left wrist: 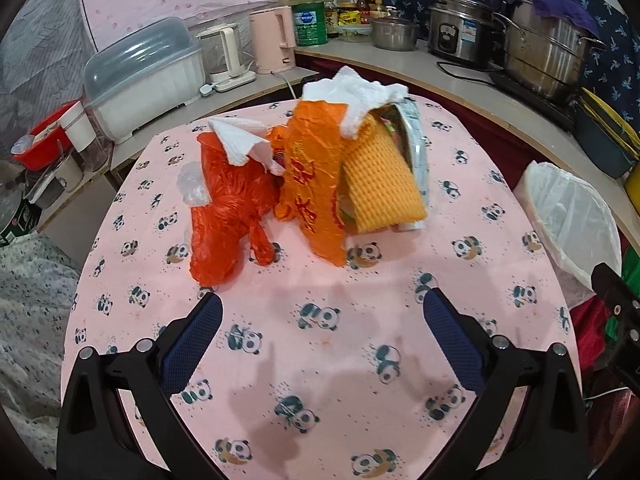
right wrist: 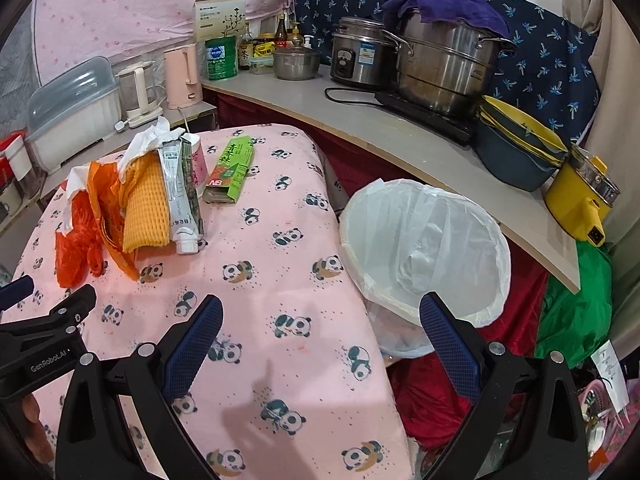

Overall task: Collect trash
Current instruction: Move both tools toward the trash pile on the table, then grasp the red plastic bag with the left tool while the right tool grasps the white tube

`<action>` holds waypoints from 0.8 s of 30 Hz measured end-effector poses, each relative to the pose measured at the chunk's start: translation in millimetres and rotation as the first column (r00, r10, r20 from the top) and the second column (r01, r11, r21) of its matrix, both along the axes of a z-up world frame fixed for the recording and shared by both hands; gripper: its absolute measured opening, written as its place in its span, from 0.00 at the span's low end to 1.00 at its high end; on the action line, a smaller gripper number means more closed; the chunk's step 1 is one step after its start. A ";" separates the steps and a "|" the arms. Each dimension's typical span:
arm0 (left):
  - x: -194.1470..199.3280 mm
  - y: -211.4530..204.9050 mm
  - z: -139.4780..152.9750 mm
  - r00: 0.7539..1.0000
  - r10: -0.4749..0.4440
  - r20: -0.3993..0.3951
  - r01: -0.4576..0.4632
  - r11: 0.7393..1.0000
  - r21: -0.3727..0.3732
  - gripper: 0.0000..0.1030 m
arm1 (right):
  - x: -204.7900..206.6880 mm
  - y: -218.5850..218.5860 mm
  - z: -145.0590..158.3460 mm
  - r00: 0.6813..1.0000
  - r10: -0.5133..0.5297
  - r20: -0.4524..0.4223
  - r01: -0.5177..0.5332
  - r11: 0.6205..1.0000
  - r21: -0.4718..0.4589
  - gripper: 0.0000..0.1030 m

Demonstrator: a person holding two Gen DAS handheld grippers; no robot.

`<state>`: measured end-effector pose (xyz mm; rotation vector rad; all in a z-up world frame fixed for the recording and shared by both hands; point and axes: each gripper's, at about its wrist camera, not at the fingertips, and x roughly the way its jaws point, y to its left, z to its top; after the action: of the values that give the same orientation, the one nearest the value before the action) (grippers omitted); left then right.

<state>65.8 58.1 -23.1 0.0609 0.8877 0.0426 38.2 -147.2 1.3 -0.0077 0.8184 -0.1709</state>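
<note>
Trash pile [left wrist: 312, 168] hides green box [right wrist: 230, 170]; left gripper [left wrist: 322, 320], right gripper [right wrist: 320, 322] gape empty.

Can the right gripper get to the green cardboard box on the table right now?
Probably yes. The right gripper is open, and bare tablecloth lies between it and the green cardboard box, which lies apart from the trash pile.

Both views: bright, even indoor light, colours saturated. Soft shadows on pink cloth [left wrist: 320, 360] nr gripper fingers. Mild glare on steel pot [right wrist: 448, 60]. Strong fisheye bend + dark vignette at corners; centre sharp, edges slightly soft.
</note>
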 end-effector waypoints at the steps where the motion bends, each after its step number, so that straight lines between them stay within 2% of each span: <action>1: 4.4 5.8 -0.9 1.000 0.007 0.007 -0.007 1.000 0.012 0.93 | 6.4 3.6 -0.2 1.000 0.008 0.001 -0.008 1.000 0.009 0.93; 7: 39.1 47.3 -13.2 1.000 0.031 0.001 -0.031 0.998 0.051 0.93 | 47.2 36.6 1.9 0.996 0.085 0.021 -0.086 0.996 0.036 0.89; 10: 57.1 68.5 -21.4 0.999 0.051 -0.005 -0.051 0.998 0.048 0.93 | 71.0 57.0 1.6 0.991 0.129 0.030 -0.130 0.991 0.037 0.84; 15: 82.0 95.6 -35.6 0.998 0.061 -0.028 -0.061 0.998 0.000 0.93 | 109.2 83.2 -4.7 0.983 0.180 0.026 -0.182 0.981 0.068 0.69; 21: 105.7 109.2 -51.5 0.997 0.056 -0.047 -0.058 0.997 -0.042 0.93 | 146.5 103.9 -23.2 0.978 0.207 -0.008 -0.206 0.975 0.077 0.54; 23: 111.8 110.5 -56.3 0.997 0.046 -0.059 -0.049 0.997 -0.062 0.88 | 155.0 105.8 -29.8 0.978 0.208 -0.020 -0.205 0.974 0.092 0.50; 24: 114.4 110.6 -58.6 0.997 0.039 -0.066 -0.044 0.996 -0.072 0.79 | 158.9 105.8 -33.6 0.978 0.207 -0.027 -0.203 0.974 0.097 0.45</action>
<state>180.2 168.7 -81.7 -0.0252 0.9545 0.0465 197.1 -41.4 -32.3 -0.0069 0.8561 0.0631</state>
